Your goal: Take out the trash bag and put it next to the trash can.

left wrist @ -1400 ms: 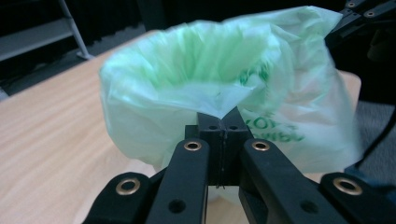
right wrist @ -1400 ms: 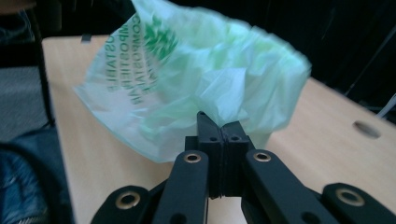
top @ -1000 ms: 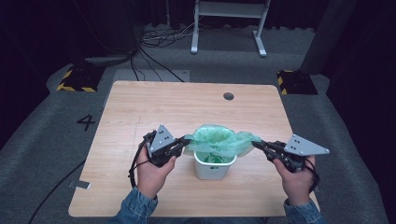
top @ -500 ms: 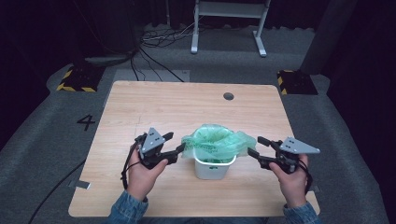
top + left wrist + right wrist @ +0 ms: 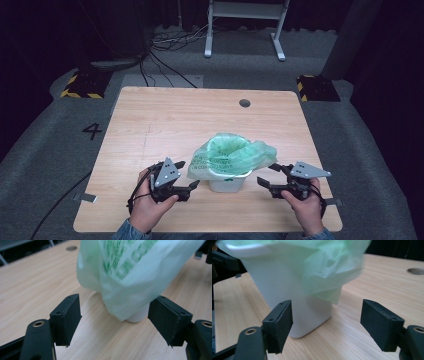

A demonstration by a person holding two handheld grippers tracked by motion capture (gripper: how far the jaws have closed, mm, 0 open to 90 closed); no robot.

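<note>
Green bag (image 5: 231, 154) over white bin (image 5: 228, 182) near table (image 5: 165, 115) front edge, between 2 wide, empty tongs.

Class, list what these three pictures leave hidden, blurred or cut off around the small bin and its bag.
- Bin's inside: in the high view the green bag lines the white bin.
- Bag's print: motion-blurred in the left gripper view.
- Bag's top: cut off by the right gripper view's upper edge.
- Bin's left wall: draped by the bag in the left gripper view.
</note>
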